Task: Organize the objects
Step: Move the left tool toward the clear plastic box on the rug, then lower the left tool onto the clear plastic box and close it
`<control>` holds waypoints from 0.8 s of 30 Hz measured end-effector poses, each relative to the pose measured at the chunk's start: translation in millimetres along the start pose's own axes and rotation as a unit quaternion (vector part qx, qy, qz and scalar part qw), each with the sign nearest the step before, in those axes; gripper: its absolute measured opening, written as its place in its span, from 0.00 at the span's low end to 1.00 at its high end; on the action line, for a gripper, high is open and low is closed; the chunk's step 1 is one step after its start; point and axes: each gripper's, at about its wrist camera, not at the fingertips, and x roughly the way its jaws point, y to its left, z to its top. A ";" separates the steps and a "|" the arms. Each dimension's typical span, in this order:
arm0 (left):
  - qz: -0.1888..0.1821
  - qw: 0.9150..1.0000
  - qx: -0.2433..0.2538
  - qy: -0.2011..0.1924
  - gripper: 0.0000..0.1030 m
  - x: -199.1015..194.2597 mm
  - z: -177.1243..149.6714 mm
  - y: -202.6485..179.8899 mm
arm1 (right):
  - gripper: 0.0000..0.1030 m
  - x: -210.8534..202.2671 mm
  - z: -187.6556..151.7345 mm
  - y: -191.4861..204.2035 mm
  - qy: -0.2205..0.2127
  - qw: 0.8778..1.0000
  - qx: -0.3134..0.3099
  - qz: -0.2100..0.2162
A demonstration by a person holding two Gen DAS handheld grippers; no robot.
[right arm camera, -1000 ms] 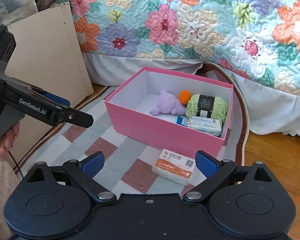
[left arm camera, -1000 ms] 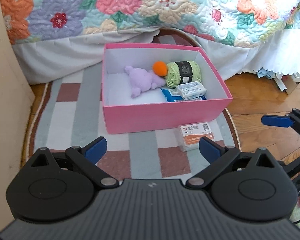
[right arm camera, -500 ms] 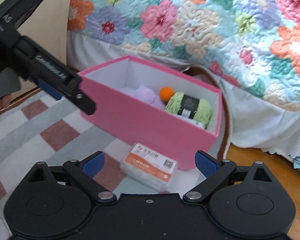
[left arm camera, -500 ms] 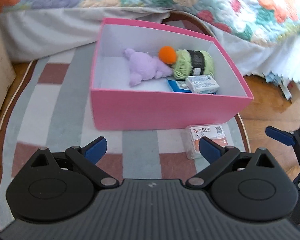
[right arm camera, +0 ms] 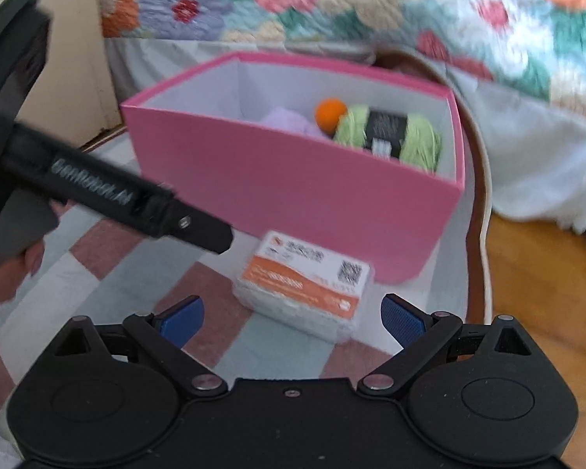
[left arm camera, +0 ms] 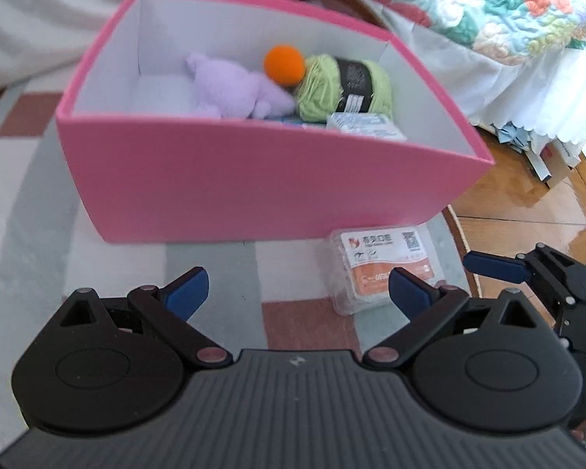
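Observation:
A pink box (left arm camera: 254, 191) (right arm camera: 293, 191) stands on a checked rug. It holds a purple plush (left arm camera: 230, 86), an orange ball (left arm camera: 284, 64), green yarn (left arm camera: 343, 86) and a white packet (left arm camera: 365, 127). A clear packet with an orange label (left arm camera: 383, 269) (right arm camera: 304, 285) lies on the rug by the box's near right corner. My left gripper (left arm camera: 299, 293) is open, low over the rug, with the packet by its right finger. My right gripper (right arm camera: 291, 318) is open, with the packet just ahead between its fingers.
A bed with a floral quilt (right arm camera: 332, 4) and white skirt (left arm camera: 527, 90) stands behind the box. A beige cabinet (right arm camera: 39, 19) is at the left. Wooden floor (left arm camera: 527, 203) lies right of the rug, with paper scraps (left arm camera: 543, 156) near the bed.
Both grippers have moved forward and down toward the box. The orange-labelled packet now sits close in front of the right gripper's fingers. Both stay open.

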 end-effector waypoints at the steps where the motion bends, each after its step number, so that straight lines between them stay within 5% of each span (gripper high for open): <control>1: -0.003 1.000 -0.004 -0.002 0.96 2.9 -1.2 0.5 | 0.94 4.9 -1.4 -5.7 0.005 1.000 0.010 0.000; 7: -0.010 1.000 -0.001 -0.011 0.93 12.5 -4.1 -2.2 | 0.92 19.9 -4.5 -28.9 0.014 0.998 0.058 0.025; 11: -0.006 0.999 0.033 0.001 0.65 19.7 -4.6 -10.0 | 0.88 26.2 -5.3 -28.6 0.018 0.998 0.052 0.036; 18: -0.036 0.999 0.034 -0.008 0.56 26.8 -3.6 -12.9 | 0.76 35.1 -6.5 -21.4 0.034 0.998 0.016 0.044; 22: -0.074 0.997 0.011 0.007 0.31 26.9 -1.7 -8.3 | 0.72 34.0 -6.7 -19.5 0.034 0.998 0.015 0.046; 24: -0.082 0.996 -0.001 0.019 0.29 24.4 -0.5 -5.9 | 0.71 31.9 -6.5 -18.8 0.036 0.997 0.016 0.059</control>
